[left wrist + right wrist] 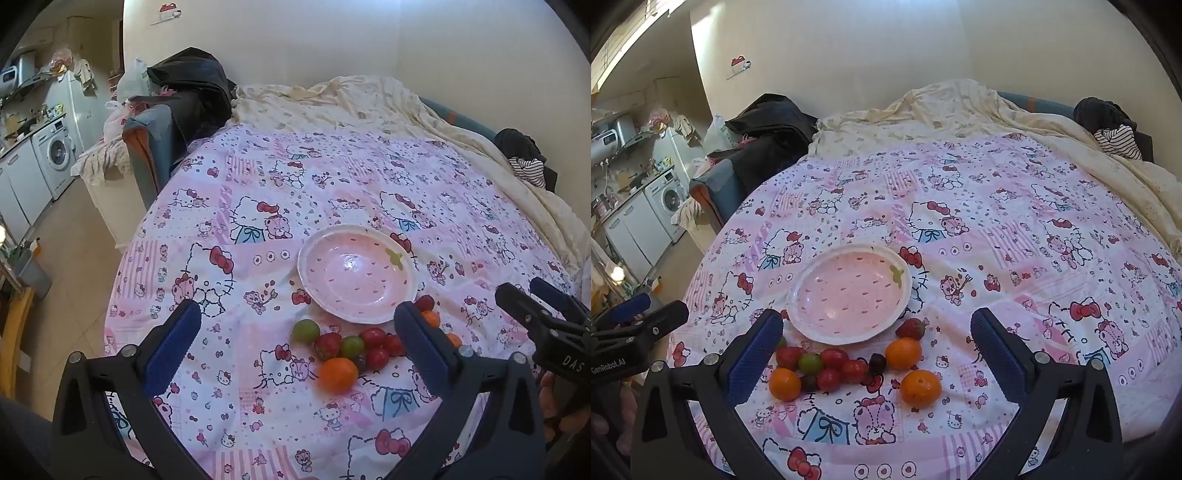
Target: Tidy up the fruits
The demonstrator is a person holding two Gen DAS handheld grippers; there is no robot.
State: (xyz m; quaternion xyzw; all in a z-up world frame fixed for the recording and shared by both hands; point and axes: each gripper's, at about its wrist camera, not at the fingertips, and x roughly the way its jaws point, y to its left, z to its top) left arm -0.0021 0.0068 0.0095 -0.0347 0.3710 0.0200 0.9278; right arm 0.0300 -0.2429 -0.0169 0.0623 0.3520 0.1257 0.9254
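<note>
Both hands tilt their tools down toward the bed [1015, 206], side by side above the patterned sheet. The left tool [295, 332] and the right tool [877, 334] each stand with fingers wide apart, holding and touching nothing. Just beyond the fingertips the fruits [846, 365] lie in a loose cluster on the sheet: oranges, tomatoes, grapes and strawberries, with the empty pink plate [849, 295] right behind them.
</note>
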